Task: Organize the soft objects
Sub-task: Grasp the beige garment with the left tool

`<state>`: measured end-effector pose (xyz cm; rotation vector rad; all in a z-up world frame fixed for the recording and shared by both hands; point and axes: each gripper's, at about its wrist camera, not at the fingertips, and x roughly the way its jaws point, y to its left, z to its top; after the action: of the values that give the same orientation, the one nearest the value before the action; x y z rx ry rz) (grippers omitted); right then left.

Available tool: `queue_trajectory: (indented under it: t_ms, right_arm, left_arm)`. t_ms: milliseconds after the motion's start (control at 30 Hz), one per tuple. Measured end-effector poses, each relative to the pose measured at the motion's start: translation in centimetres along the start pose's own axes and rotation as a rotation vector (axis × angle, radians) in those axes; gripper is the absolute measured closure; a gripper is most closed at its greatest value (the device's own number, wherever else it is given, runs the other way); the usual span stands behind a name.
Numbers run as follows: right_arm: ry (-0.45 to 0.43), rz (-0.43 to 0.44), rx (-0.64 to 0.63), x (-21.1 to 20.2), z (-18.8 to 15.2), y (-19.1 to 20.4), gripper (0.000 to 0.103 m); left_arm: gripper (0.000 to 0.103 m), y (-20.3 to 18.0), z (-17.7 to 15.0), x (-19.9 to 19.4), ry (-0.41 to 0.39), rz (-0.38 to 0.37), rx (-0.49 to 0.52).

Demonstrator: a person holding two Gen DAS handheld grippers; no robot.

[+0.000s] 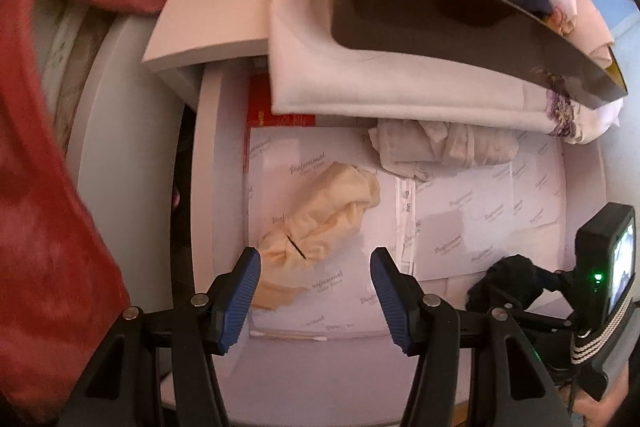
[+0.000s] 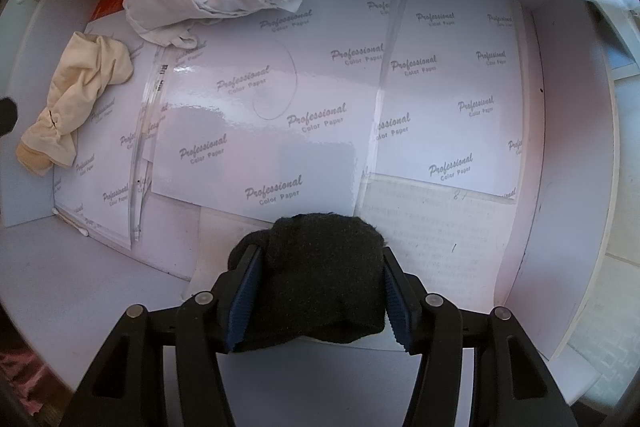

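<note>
Right now the right hand-held gripper (image 2: 316, 291) is clenched on a black sock bundle (image 2: 320, 267) above the drawer's (image 2: 532, 147) front edge; the left hand-held gripper (image 1: 314, 291) is released. Dropped there, the bundle could skid off the glossy paper sheets (image 2: 260, 139).

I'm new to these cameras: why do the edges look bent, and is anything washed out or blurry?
Both views are fisheye, so the drawer walls bow. Right wrist view: glare patches on the glossy paper sheets; the black sock lacks detail. Left wrist view: the red cloth is blurred, everything pink-tinted.
</note>
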<state>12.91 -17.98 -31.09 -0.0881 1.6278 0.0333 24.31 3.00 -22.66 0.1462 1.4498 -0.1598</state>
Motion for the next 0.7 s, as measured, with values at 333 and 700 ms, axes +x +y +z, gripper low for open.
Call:
queue_trajectory:
  t_ms: [333,700]
  right_arm:
    - [0.004,0.005,0.006,0.3,0.2,-0.5,0.045]
    - [0.005,0.005,0.008,0.2,0.1,-0.4,0.044]
  left_arm:
    - [0.045,-2.9,0.0,2.7,0.009,0.109,0.219]
    - [0.045,-3.5,0.9,5.7,0.04,0.115,0.251]
